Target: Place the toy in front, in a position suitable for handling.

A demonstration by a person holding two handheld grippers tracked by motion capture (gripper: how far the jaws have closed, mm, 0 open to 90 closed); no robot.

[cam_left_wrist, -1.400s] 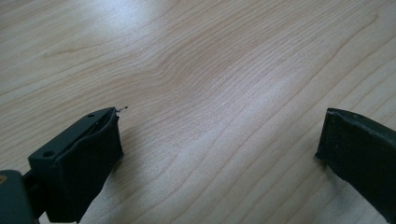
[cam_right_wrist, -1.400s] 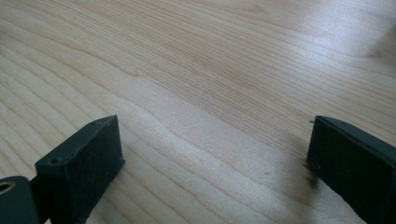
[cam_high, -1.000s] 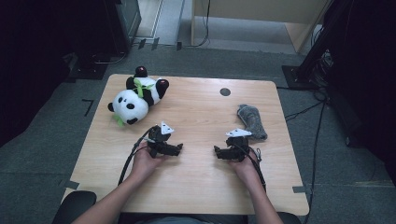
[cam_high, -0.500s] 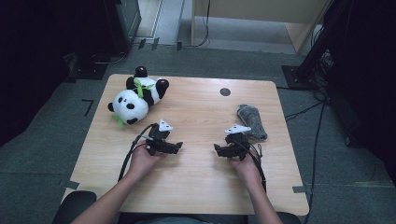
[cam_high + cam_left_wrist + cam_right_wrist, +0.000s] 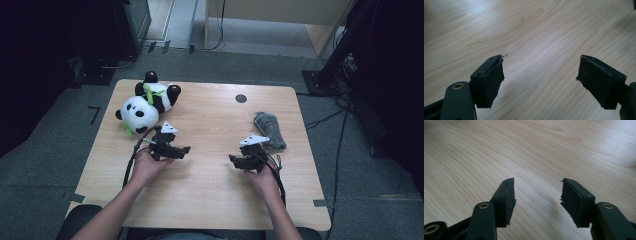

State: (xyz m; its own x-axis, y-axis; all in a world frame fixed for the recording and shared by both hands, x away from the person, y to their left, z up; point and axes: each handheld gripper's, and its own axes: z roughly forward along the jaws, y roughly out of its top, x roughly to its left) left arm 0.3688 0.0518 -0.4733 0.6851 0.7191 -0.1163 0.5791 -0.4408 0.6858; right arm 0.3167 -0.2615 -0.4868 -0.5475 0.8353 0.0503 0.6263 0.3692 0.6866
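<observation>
Both tongs are empty over bare surface [image 5: 210,120], their jaws apart though they have just been closing. The panda [image 5: 145,102] lies just beyond my left tongs [image 5: 186,149], the grey cloth [image 5: 269,131] just beside my right tongs [image 5: 231,159]. I reopen wide before reaching.

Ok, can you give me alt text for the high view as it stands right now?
A person's two hands each hold a black gripper low over a light wooden table, the left gripper and right gripper pointing toward each other, both open with nothing between the jaws. A plush panda lies at the far left of the table, a grey cloth bundle at the far right.
</observation>
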